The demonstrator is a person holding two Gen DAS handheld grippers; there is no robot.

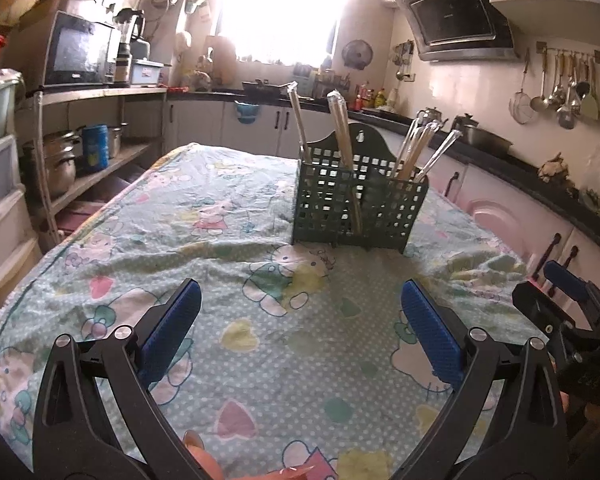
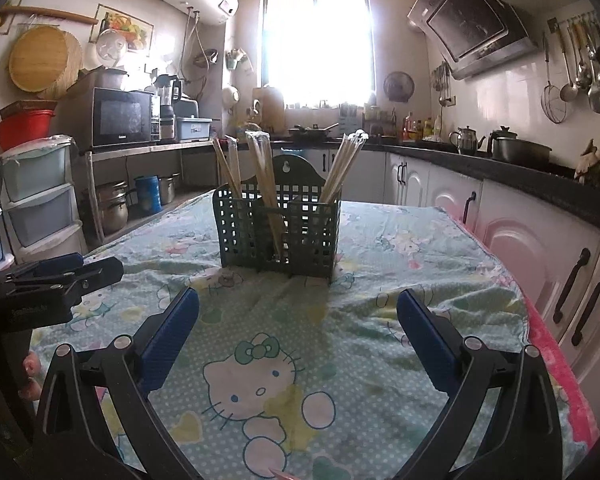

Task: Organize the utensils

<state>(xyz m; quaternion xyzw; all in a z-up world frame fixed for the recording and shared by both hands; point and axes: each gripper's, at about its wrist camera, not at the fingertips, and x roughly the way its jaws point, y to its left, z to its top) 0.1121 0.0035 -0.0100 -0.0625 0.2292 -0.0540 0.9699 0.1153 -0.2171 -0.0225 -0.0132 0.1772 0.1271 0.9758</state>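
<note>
a dark green perforated plastic utensil caddy [image 1: 359, 200] stands upright on the surface, which is draped in a pale green cartoon-cat print cloth [image 1: 188, 240]. wrapped wooden chopsticks [image 1: 342, 128] lean in its left and middle compartments, and clear-wrapped utensils [image 1: 424, 148] fan out of the right one. the left gripper [image 1: 300, 332] and the right gripper [image 2: 298, 334] both hover near the caddy, blue-padded fingers [image 2: 172, 336] released and spread wide, grasping nothing.
</note>
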